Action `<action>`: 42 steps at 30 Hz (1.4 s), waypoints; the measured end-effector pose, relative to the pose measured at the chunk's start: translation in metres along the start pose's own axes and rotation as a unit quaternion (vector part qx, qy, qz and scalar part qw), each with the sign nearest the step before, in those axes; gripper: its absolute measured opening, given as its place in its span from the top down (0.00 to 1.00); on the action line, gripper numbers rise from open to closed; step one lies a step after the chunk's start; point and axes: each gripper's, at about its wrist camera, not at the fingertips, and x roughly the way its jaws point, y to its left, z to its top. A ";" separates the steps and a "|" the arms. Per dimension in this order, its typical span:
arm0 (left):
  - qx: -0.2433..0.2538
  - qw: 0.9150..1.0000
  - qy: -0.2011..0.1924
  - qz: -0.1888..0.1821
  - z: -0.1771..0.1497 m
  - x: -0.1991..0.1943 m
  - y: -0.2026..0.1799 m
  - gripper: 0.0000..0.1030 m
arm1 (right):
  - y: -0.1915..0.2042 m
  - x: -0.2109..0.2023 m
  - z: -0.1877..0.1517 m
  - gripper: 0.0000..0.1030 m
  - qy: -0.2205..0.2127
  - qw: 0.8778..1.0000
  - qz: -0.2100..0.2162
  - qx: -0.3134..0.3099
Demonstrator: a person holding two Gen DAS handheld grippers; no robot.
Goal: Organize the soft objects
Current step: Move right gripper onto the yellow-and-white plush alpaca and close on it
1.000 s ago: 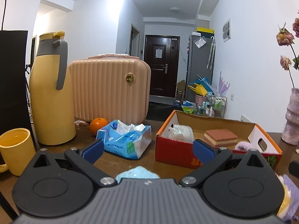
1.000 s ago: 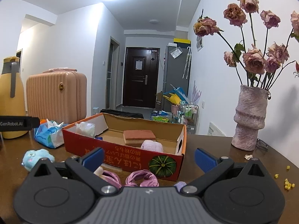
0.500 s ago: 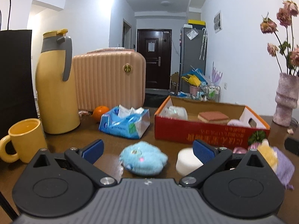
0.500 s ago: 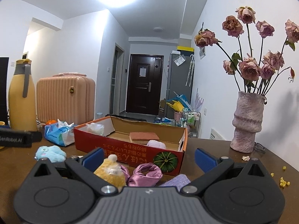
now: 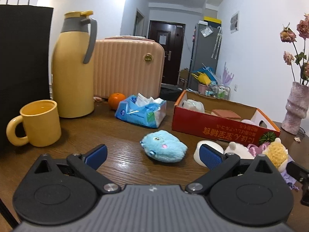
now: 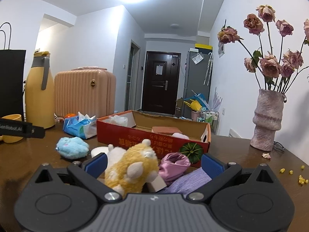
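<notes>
A blue plush toy (image 5: 163, 148) is seen lying on the wooden tabletop (image 5: 108, 127), in front of a red cardboard box (image 5: 216, 128). The left hand-held gripper (image 5: 152, 155) is held just short of it, jaws wide apart and empty. A yellow plush toy (image 6: 133, 171) lies between the spread jaws of the right hand-held gripper (image 6: 154, 164), ungripped. Both toys are judged light, squashy and unbreakable; each is best pinched across its plump middle.

Yellow mug (image 5: 36, 122) stands beside yellow flask (image 5: 74, 67), pink case (image 5: 127, 68) behind.
</notes>
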 end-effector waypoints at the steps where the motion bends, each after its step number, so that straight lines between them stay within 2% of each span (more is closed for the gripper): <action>1: 0.003 1.000 0.001 -0.003 0.000 0.000 -0.001 0.00 | 0.001 0.002 0.000 0.00 0.003 1.000 -0.001 -0.001; 6: 0.026 1.000 -0.002 -0.009 -0.002 0.003 -0.006 0.00 | 0.004 0.013 -0.004 0.00 0.028 1.000 -0.005 0.004; 19: 0.032 0.999 0.008 -0.009 0.001 0.014 0.007 0.00 | 0.014 0.032 -0.004 0.00 0.055 0.998 0.013 0.016; 26: 0.037 0.999 0.008 -0.013 0.000 0.013 0.008 0.00 | 0.016 0.033 -0.005 0.00 0.056 0.998 0.008 0.012; 34: 0.033 0.999 0.016 -0.006 -0.001 0.016 0.010 0.00 | 0.017 0.044 -0.005 0.00 0.066 0.997 0.023 0.014; 37: 0.034 0.999 0.019 -0.003 -0.003 0.018 0.009 0.00 | 0.021 0.051 -0.003 0.00 0.056 0.998 0.023 0.009; 40: 0.033 0.999 0.022 -0.001 -0.003 0.019 0.009 0.00 | 0.025 0.062 -0.001 0.07 0.059 0.998 0.023 0.001; 42: 0.033 0.999 0.023 -0.001 -0.003 0.019 0.009 0.00 | 0.025 0.069 -0.002 0.22 0.074 0.997 0.029 0.002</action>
